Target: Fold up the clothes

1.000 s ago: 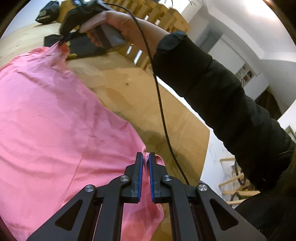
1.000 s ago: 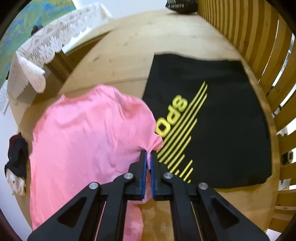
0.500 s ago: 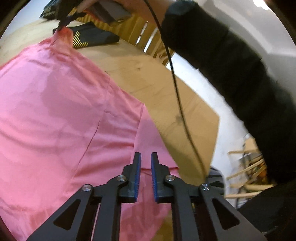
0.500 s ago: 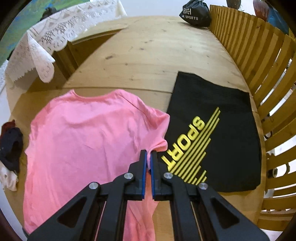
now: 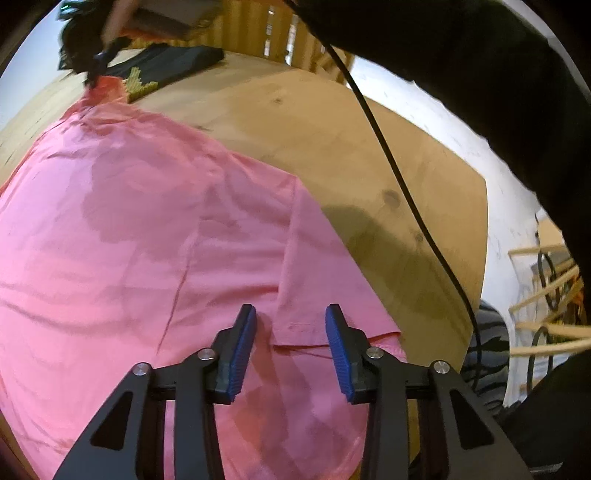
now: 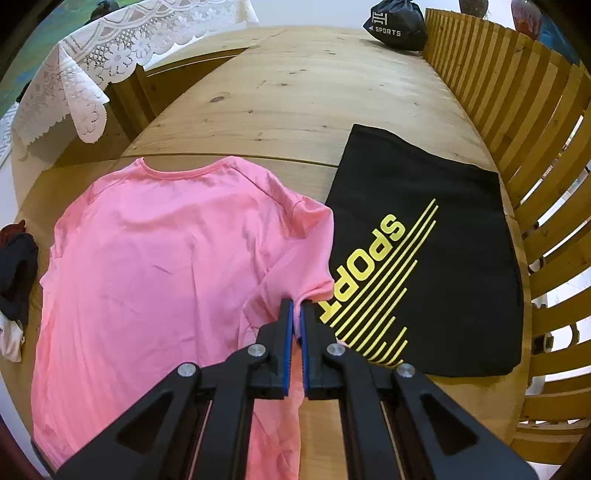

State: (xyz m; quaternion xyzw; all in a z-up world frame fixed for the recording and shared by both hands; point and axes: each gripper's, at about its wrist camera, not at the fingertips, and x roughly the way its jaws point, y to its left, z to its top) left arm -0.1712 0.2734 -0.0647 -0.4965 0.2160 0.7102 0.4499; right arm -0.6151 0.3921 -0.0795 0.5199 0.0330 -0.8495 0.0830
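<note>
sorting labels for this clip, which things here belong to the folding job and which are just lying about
In the job:
pink shirt
right gripper, shut on its sleeve
left gripper, open over the hem

Lying about:
black shirt
sports bag
lace cloth
dark bundle

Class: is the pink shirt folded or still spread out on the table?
Mostly spread: the pink shirt lies flat, collar visible; only one sleeve is lifted, pinched by the right hand-held gripper.

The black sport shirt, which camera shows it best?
The right wrist view: the black sport shirt lies flat on the wooden table, whole, its yellow lettering readable. The left wrist view catches only a thin, blurred strip of it at the top, behind the pink shirt.
</note>
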